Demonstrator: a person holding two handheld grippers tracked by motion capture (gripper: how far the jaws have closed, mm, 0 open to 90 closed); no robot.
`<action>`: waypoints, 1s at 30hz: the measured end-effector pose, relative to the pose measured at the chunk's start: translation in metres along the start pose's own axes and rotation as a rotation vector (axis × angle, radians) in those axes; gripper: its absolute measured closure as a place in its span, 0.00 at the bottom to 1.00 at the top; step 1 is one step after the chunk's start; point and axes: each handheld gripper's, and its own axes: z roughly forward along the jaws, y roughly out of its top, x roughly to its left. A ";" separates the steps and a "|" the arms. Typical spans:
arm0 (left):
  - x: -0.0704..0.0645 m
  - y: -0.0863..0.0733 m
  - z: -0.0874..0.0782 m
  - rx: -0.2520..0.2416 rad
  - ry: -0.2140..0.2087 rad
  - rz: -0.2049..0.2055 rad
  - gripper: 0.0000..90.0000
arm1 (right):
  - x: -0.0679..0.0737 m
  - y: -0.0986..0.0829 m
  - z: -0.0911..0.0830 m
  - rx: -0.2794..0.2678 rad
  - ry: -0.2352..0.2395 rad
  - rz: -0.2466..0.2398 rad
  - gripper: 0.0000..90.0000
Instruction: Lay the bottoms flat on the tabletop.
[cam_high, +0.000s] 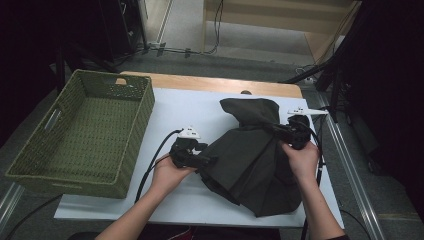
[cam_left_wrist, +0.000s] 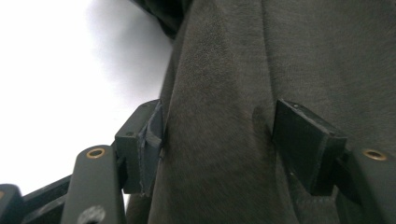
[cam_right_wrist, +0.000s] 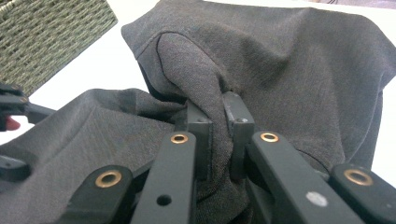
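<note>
A: We've got a dim room, dark gear and cables on the floor behind, and a white table (cam_high: 175, 107) with a wooden strip along its far edge.

B: On it we see a green woven basket (cam_high: 85, 131) hanging over the left edge, nothing visible in it. A dark grey garment (cam_high: 252, 155) lies bunched on the right half, from near the far edge down to the near edge.

A: Left gripper (cam_high: 204, 161)?

B: We put it at the garment's left edge, near the table's middle. In the left gripper view the jaws stand well apart with a wide band of cloth between them; the left pad touches the fabric, the right one sits against it too. Open, not clamped, as far as we can tell.

A: Right gripper (cam_right_wrist: 218, 122)?

B: We see it near the right edge, at the garment's upper part. In the right gripper view the jaws are nearly together, pinching a raised fold of the cloth between the pads.

A: Hands?

B: We see both forearms coming in from the near edge, one hand on each gripper.
</note>
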 end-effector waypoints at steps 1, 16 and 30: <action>0.000 -0.001 0.004 0.013 -0.011 -0.008 0.40 | 0.000 0.000 0.000 0.001 -0.001 0.000 0.91; -0.038 -0.002 0.001 0.092 -0.138 0.019 0.95 | 0.003 -0.003 0.010 0.009 -0.005 -0.003 0.91; -0.074 -0.003 -0.057 -0.001 -0.156 0.021 0.96 | 0.047 0.009 0.042 0.011 0.085 -0.057 0.91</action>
